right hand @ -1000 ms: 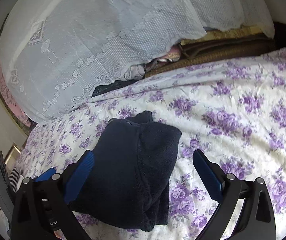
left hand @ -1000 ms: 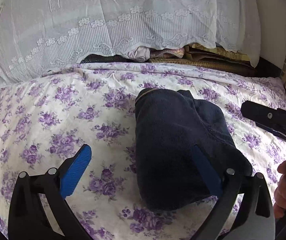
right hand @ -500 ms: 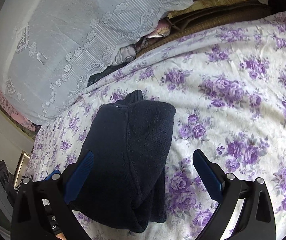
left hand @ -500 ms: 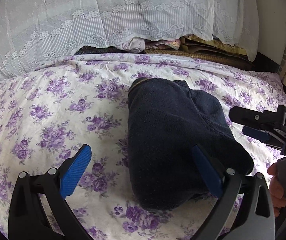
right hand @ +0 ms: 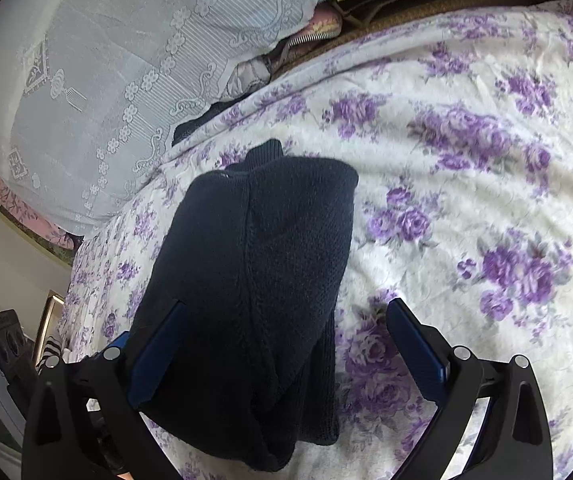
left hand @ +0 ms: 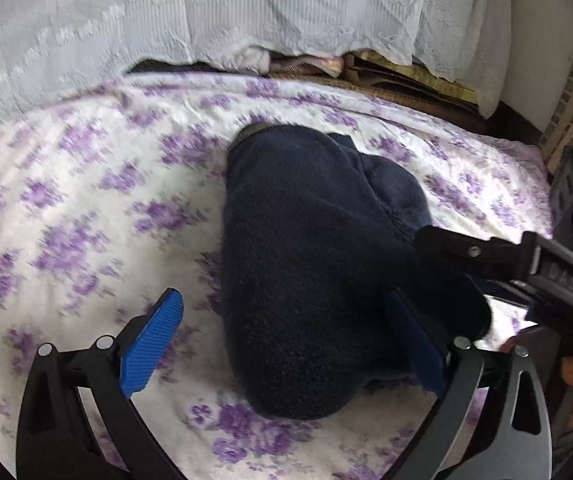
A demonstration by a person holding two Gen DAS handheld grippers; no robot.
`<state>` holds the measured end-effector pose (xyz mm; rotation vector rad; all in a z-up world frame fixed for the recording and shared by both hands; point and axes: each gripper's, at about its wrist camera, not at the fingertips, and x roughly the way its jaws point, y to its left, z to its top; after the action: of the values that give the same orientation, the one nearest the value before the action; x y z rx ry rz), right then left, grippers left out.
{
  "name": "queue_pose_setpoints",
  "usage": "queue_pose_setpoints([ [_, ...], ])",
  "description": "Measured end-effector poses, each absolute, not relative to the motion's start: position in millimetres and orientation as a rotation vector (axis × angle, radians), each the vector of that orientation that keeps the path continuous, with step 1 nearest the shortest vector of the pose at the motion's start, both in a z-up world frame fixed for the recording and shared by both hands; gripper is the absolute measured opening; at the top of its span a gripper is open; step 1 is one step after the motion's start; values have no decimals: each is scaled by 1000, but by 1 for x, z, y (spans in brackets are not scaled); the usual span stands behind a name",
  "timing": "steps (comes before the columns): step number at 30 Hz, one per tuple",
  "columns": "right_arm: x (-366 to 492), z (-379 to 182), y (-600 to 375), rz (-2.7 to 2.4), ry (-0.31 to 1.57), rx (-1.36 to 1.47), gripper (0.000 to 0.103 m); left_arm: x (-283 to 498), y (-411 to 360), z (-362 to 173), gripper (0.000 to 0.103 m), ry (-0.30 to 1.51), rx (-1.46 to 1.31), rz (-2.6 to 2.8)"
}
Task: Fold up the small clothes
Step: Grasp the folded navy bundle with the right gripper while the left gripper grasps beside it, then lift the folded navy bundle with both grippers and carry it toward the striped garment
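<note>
A dark navy knitted garment (left hand: 314,264) lies folded into a thick bundle on the purple-flowered bed sheet (left hand: 86,208). My left gripper (left hand: 286,344) is open, with the near end of the bundle between its blue pads. In the right wrist view the same garment (right hand: 254,280) lies under my open right gripper (right hand: 282,348), whose left pad is over the cloth and whose right pad is over the sheet (right hand: 466,200). The right gripper's black body also shows at the right of the left wrist view (left hand: 526,268), touching the bundle's right side.
A white lace cover (left hand: 246,12) hangs over stacked bedding along the far edge of the bed, also in the right wrist view (right hand: 126,60). Folded brown and pink textiles (left hand: 386,76) lie under it. A black device (right hand: 2,344) sits at the bed's left side.
Both grippers have moved forward and lower onto the garment. The right gripper has come in from the right until it meets the bundle's side. Both stayed open.
</note>
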<state>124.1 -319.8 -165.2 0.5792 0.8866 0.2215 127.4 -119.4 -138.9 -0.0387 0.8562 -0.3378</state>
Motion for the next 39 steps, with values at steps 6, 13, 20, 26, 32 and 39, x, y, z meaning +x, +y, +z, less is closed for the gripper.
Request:
queue_pose_setpoints([
  [6, 124, -167, -320, 228, 889, 583, 100, 146, -101, -159, 98, 1009, -285, -499],
  [13, 124, -171, -326, 252, 888, 629, 100, 154, -79, -168, 98, 1038, -476, -542],
  [20, 126, -177, -327, 360, 881, 741, 100, 163, -81, -172, 98, 1043, -472, -553],
  [26, 136, -180, -311, 451, 902, 731, 100, 163, -93, -173, 98, 1066, -457, -676],
  [32, 156, -181, -295, 501, 894, 692, 100, 173, -104, -176, 98, 1028, -379, -651],
  [39, 146, -183, -298, 524, 836, 757, 94, 177, -100, -174, 98, 1015, -415, -678],
])
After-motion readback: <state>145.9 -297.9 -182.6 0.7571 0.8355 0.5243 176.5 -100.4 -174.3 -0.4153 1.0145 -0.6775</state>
